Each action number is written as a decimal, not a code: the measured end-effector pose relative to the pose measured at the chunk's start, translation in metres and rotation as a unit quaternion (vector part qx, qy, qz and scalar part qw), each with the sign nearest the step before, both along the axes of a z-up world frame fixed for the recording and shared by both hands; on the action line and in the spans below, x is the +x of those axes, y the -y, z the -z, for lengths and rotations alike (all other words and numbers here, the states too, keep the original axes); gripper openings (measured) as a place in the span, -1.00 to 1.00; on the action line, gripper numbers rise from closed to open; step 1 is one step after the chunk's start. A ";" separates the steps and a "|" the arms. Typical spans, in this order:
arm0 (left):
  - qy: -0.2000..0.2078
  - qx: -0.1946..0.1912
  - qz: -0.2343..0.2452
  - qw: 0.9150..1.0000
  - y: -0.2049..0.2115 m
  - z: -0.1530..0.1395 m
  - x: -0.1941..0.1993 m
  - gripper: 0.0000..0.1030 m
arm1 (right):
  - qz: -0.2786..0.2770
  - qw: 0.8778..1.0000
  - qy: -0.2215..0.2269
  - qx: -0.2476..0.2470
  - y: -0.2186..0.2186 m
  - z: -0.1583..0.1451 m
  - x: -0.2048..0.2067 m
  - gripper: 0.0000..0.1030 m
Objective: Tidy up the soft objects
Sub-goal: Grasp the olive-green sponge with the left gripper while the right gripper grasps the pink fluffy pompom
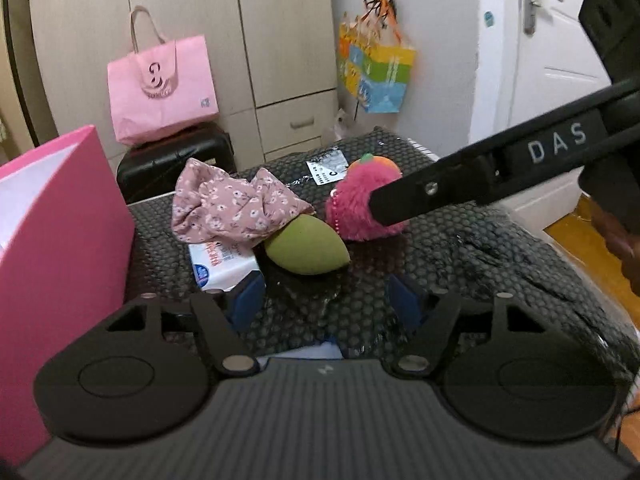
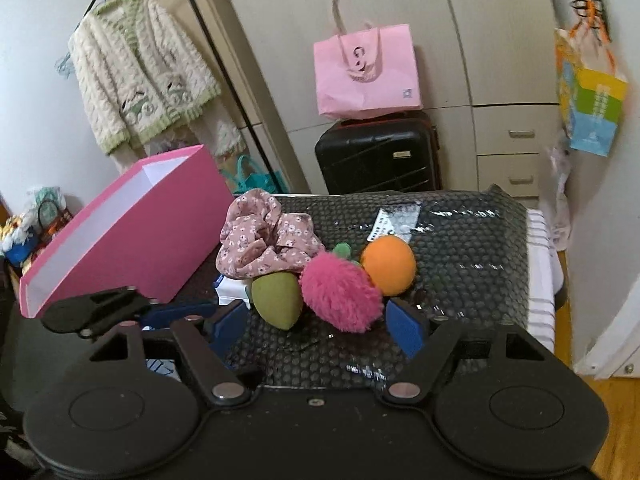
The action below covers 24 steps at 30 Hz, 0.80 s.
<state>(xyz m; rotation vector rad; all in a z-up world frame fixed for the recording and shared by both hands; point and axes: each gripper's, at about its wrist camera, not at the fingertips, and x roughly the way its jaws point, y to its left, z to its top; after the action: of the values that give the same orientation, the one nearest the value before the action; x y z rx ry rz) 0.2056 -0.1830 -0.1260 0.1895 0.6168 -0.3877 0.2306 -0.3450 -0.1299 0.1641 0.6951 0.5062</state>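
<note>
the open pink box (image 2: 132, 232) sits at left of frame, likely the bin for the pile at centre: floral scrunchie (image 2: 264, 242), pink pompom (image 2: 340, 294), green sponge (image 2: 276, 298). right gripper (image 2: 320, 320) and left gripper (image 1: 324, 300) hang spread, empty, before them.

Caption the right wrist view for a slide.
Open right tool approaches a fluffy pink pom-pom beside a green sponge, orange ball and floral scrunchie.

Bedroom in a home: you face a wardrobe (image 2: 360, 20), black suitcase (image 2: 376, 156), hanging cardigan (image 2: 140, 76), shopping bags (image 2: 366, 72).
</note>
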 end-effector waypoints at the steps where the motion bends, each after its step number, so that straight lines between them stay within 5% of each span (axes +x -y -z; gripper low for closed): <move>1: -0.004 -0.001 -0.009 1.000 0.001 0.001 0.005 0.30 | -0.004 1.000 0.001 -0.003 -0.001 0.000 0.004 0.43; 9: -0.008 -0.028 -0.034 0.999 -0.001 0.000 0.029 0.30 | -0.007 0.999 0.030 -0.024 -0.012 0.007 0.018 0.09; 12: 0.007 -0.012 -0.036 0.999 0.003 0.004 0.030 0.29 | -0.008 0.999 0.034 -0.031 -0.012 0.011 0.021 -0.09; 20: 0.043 0.029 -0.022 0.998 0.016 0.009 0.024 0.05 | -0.014 0.999 0.031 -0.027 -0.009 0.017 0.018 -0.10; 22: 0.048 0.037 -0.019 0.998 0.019 0.009 0.024 0.02 | -0.014 0.999 0.033 -0.030 -0.010 0.017 0.017 -0.39; 24: 0.049 0.044 -0.018 0.998 0.021 0.009 0.023 0.02 | -0.014 0.999 0.034 -0.034 -0.010 0.017 0.016 -0.39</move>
<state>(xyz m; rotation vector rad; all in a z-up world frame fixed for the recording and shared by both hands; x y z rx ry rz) 0.2290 -0.2044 -0.1351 0.2793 0.5408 -0.3146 0.2467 -0.3346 -0.1464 0.0725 0.6482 0.5122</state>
